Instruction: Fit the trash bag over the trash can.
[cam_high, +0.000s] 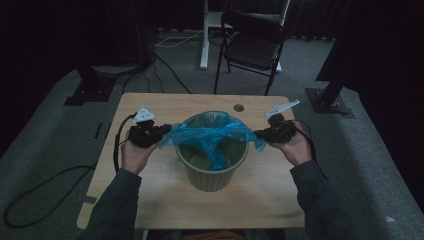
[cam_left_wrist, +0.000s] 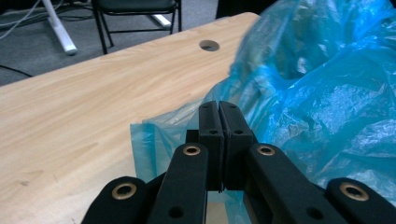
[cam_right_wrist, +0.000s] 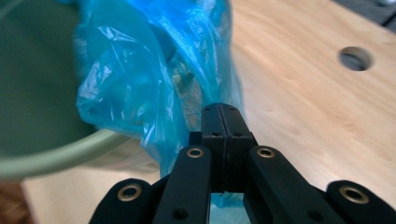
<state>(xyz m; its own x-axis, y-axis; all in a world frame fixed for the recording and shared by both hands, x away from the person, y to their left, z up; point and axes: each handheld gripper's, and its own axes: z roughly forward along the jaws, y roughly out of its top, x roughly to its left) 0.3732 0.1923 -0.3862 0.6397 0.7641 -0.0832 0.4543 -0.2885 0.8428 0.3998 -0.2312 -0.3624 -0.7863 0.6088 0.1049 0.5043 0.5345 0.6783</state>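
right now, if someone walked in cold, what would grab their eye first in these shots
The bright blue plastic bag stands out, stretched over the mouth of the green bin in the middle of the wooden table. The left gripper and right gripper each pinch an edge of it, jaws shut, pulling it out to either side. Behind the table, a black folding chair stands in the dim room.

High view: above, looking forward-down, far. Claw views: close, low; all share blue bag (cam_high: 216, 134), table (cam_high: 165, 102).

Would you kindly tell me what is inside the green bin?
A blue plastic bag hangs into the green bin; whatever lies beneath its folds is covered.
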